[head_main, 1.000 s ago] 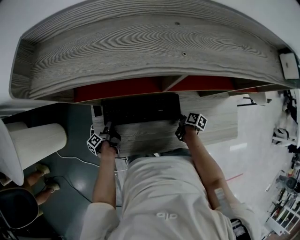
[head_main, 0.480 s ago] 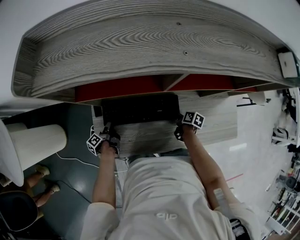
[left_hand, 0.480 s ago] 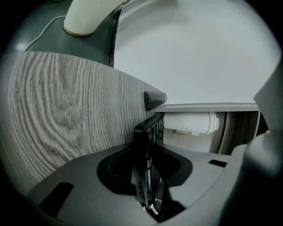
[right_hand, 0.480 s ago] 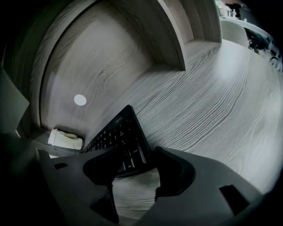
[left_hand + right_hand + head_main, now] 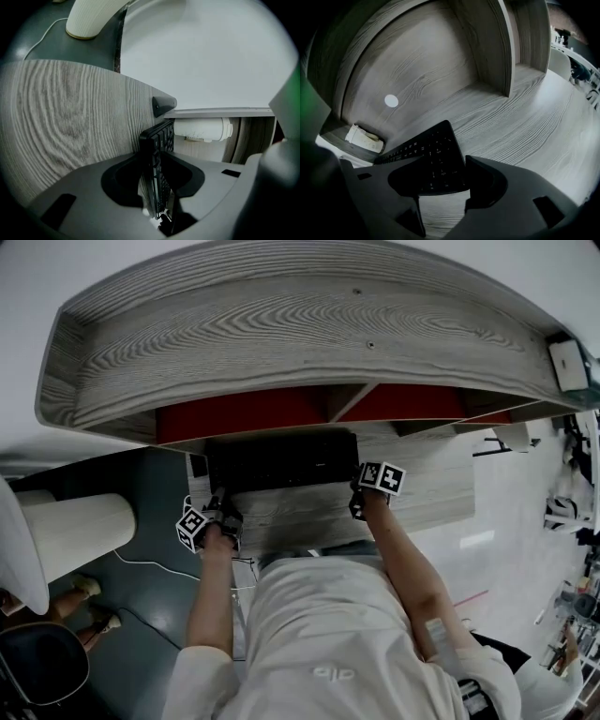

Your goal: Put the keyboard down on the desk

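The black keyboard (image 5: 281,460) lies across the grey wood desk (image 5: 422,474), under the shelf. My left gripper (image 5: 223,507) is at its left end. In the left gripper view the keyboard (image 5: 157,154) stands edge-on between the jaws of the left gripper (image 5: 154,176). Those jaws sit close on both faces and are easing open. My right gripper (image 5: 358,502) is at the right end. In the right gripper view the keyboard's corner (image 5: 426,159) rests flat on the desk between the jaws of the right gripper (image 5: 446,180). Those jaws are opening, and the right pad shows a gap.
A wide wood-grain shelf (image 5: 281,343) with red panels (image 5: 244,413) overhangs the back of the desk. A white device (image 5: 363,136) lies at the desk's back, behind the keyboard. A white cylinder (image 5: 80,526) and a cable (image 5: 150,559) are on the dark floor at the left.
My right gripper has drawn slightly left and away from the keyboard's right end. The left gripper and the keyboard stay where they were.
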A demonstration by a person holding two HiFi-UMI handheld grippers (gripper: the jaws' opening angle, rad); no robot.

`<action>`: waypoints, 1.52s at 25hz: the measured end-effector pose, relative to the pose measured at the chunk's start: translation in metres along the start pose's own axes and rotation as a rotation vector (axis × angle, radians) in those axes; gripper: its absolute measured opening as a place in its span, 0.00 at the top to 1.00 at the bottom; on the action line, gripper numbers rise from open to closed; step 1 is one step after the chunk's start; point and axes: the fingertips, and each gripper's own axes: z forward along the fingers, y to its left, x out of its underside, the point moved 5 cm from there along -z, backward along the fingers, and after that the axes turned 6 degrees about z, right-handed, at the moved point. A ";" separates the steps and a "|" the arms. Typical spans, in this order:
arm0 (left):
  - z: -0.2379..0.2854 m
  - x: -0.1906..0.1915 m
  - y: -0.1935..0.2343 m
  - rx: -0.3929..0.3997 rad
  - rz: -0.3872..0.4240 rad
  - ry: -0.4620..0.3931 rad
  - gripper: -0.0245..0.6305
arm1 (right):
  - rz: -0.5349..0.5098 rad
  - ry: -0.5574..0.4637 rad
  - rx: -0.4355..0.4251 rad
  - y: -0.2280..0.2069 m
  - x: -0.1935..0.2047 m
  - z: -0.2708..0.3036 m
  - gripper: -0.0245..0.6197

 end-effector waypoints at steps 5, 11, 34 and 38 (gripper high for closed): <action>-0.007 0.004 0.002 -0.050 0.057 0.059 0.76 | -0.035 -0.036 -0.055 0.019 -0.001 -0.016 0.60; -0.017 0.010 0.005 -0.090 0.070 0.108 0.71 | -0.096 -0.081 -0.109 0.040 -0.001 -0.044 0.65; -0.054 0.013 -0.120 -0.096 0.838 0.179 0.91 | -0.242 -0.218 -0.267 0.098 -0.001 -0.125 0.80; -0.067 0.038 -0.180 0.095 1.088 0.231 0.94 | -0.322 -0.252 -0.331 0.125 -0.009 -0.149 0.85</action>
